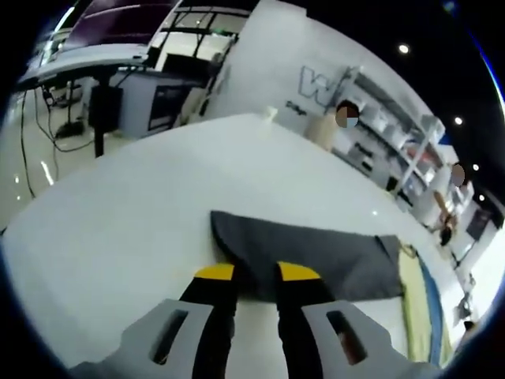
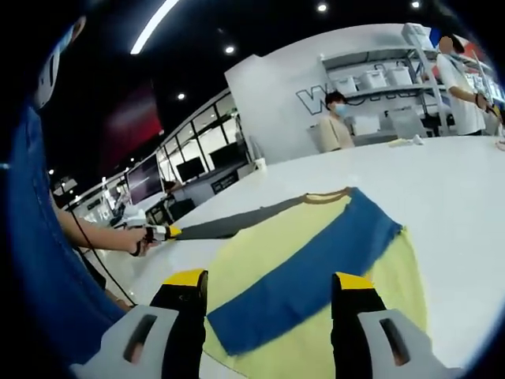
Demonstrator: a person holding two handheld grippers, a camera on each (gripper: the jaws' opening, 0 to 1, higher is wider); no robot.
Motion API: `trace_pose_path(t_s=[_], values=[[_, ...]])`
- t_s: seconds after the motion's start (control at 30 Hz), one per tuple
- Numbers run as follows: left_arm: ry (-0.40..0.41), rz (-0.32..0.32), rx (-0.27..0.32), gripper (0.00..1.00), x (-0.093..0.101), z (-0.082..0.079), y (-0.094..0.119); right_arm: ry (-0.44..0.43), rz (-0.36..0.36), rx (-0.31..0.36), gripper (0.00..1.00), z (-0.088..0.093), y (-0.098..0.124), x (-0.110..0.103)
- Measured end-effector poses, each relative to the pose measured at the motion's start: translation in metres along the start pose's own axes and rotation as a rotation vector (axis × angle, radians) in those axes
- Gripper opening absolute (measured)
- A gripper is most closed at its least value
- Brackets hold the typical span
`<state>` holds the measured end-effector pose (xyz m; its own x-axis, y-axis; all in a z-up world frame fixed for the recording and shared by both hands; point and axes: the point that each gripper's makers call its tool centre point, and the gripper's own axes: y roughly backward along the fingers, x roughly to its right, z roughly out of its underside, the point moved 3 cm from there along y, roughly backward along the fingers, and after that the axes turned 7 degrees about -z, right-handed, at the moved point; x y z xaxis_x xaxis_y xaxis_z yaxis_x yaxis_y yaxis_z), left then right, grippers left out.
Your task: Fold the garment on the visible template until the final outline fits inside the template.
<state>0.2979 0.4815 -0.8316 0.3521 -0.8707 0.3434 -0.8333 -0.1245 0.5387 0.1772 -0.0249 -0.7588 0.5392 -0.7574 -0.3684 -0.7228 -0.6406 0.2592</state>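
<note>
White and glossy, the large table (image 1: 142,205) stands in a bright workshop hall with shelving and onlookers behind. On it lies a yellow cloth garment with a broad blue band (image 2: 316,268), a dark grey fabric panel (image 1: 316,253) stretched out from its far edge. In the left gripper view, the left gripper (image 1: 256,272) meets the grey panel's near hem with its yellow-tipped jaws close together, apparently pinching the cloth, though the contact itself is hidden. The right gripper (image 2: 272,280) hovers over the blue band, jaws wide apart and holding nothing. No template outline is discernible. One risk: a one-sided pull could drag the whole garment askew or bunch the fold, since the yellow body lies unpinned.
</note>
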Motion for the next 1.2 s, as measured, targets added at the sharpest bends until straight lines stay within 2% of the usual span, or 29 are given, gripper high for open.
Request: trace_pose_path(t_s=[0.13,0.33,0.53,0.63,0.77,0.8,0.9,0.93,0.97,1.07,1.1,1.2], values=[[-0.002,-0.006,0.016,0.01,-0.011,-0.007,-0.011,0.000,0.000,-0.004,0.63,0.002,0.001,-0.002],[-0.031,0.012,0.047,0.00,-0.004,-0.013,-0.009,-0.006,0.002,-0.004,0.63,0.005,0.002,-0.005],[-0.108,0.092,0.090,0.00,0.024,-0.032,0.004,-0.016,0.002,0.004,0.63,0.008,0.005,0.000],[-0.147,0.144,0.125,0.00,0.045,-0.045,0.014,-0.020,0.006,0.011,0.63,0.009,0.008,0.003],[-0.249,0.240,0.148,0.00,0.079,-0.057,0.021,-0.035,0.015,0.026,0.62,0.011,0.014,0.011],[-0.290,0.282,0.156,0.00,0.092,-0.061,0.022,-0.038,0.018,0.027,0.62,0.012,0.015,0.012],[-0.372,0.356,0.169,0.00,0.120,-0.070,0.026,-0.046,0.026,0.036,0.62,0.013,0.019,0.014],[-0.415,0.393,0.172,0.00,0.136,-0.073,0.029,-0.050,0.030,0.044,0.62,0.012,0.022,0.016],[-0.451,0.428,0.175,0.00,0.153,-0.074,0.035,-0.057,0.034,0.051,0.62,0.012,0.024,0.017],[-0.499,0.509,0.170,0.00,0.179,-0.074,0.040,-0.059,0.040,0.056,0.61,0.013,0.027,0.020],[-0.505,0.557,0.156,0.00,0.200,-0.071,0.051,-0.065,0.043,0.056,0.61,0.014,0.029,0.022],[-0.532,0.600,0.150,0.00,0.222,-0.068,0.057,-0.066,0.046,0.063,0.61,0.014,0.032,0.024]])
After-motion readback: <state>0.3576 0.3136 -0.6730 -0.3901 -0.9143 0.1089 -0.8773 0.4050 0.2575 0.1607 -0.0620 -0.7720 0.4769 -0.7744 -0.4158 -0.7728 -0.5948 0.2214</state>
